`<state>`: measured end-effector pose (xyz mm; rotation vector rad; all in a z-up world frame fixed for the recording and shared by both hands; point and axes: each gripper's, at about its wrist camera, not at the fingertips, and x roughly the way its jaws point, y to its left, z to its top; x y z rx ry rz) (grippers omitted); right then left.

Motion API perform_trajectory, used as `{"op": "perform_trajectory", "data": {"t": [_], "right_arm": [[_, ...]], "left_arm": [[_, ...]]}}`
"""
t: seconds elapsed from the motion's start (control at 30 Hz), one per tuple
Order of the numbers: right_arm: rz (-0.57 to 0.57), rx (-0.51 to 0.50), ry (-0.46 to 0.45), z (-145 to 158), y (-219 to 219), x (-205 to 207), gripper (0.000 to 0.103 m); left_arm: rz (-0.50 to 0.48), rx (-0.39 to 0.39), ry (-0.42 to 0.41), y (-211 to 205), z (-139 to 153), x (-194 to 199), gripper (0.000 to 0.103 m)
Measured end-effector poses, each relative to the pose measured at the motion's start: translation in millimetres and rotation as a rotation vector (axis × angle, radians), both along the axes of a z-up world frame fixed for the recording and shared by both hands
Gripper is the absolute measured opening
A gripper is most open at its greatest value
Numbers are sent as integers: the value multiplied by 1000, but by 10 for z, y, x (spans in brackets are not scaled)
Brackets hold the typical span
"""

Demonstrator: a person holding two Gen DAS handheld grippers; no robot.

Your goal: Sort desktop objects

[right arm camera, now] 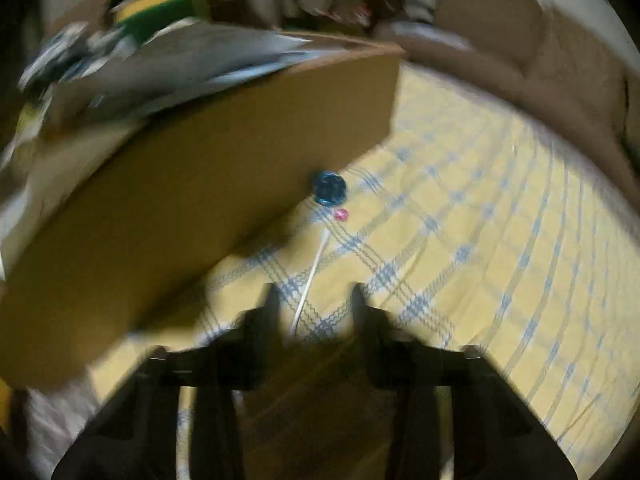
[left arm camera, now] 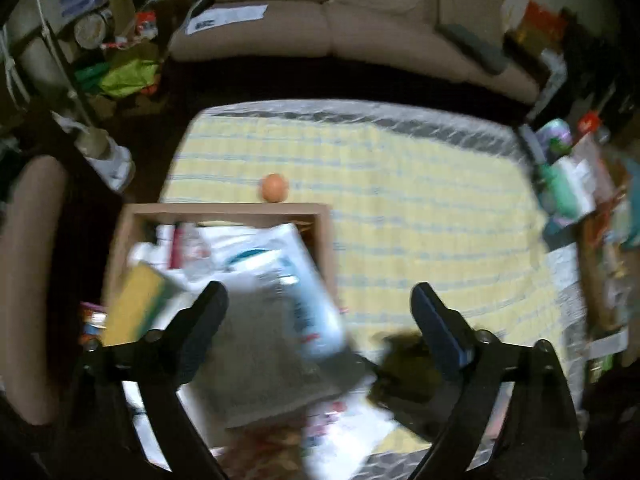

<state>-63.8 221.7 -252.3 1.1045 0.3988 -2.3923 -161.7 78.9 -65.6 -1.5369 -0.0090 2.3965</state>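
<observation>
Yellow checked cloth (right arm camera: 500, 216) covers the table. A cardboard box (left arm camera: 326, 240) stuffed with papers and packets sits at its left. Left gripper (left arm camera: 320, 304) hangs above the box, jaws wide and empty. Right gripper (right arm camera: 314, 300), jaws narrow, straddles a white lollipop stick (right arm camera: 312, 276); its blue candy head (right arm camera: 329, 188) touches the box wall.

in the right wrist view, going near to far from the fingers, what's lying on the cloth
right gripper → thin white stick running away from between its fingers → small pink bead → blue round thing against the cardboard box → far edge of the yellow checked cloth → beige sofa
</observation>
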Motion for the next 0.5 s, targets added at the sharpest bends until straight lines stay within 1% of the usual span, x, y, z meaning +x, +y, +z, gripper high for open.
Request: {"op": "perform_trajectory", "data": {"t": [0.07,0.1,0.13,0.17,0.2,0.23,0.27,0.3,0.33,0.37,0.4,0.43,0.47,0.5], "right_arm": [[-37,23,19,28,84,14,3],[-57,18,24,47,153,15,3],[-75,-5,22,89,244,0,3],[-97,-40,12,112,398,-4,2],[-122,-74,1,128,563,-8,2],[-145,-114,1,133,750,3,2],[-165,-165,3,137,959,23,3],[-177,-217,-1,121,1160,40,3],[-193,-271,-11,118,1348,38,3],[-210,-365,-51,99,1566,28,3],[-225,-478,-67,99,1789,36,3],[-238,-557,-81,96,1939,39,3],[-264,-607,-115,47,2077,19,3],[-304,-637,-159,-16,2182,-5,3]], "left_arm": [[-37,101,-63,64,-86,-45,98],[-99,140,-111,159,-160,-92,98],[-151,154,-151,250,-232,-138,98],[-171,133,-179,323,-304,-180,98],[-173,59,-193,410,-380,-223,98],[-196,-51,-200,524,-456,-242,98],[-266,-173,-202,679,-539,-229,98],[-390,-321,-196,888,-646,-169,98],[-518,-463,-171,1083,-744,-66,98],[-641,-590,-131,1259,-827,62,98],[-776,-697,-81,1435,-899,217,98],[-881,-771,-37,1581,-951,350,97],[-977,-816,11,1710,-991,467,94],[-1087,-818,57,1830,-1020,588,79]]}}
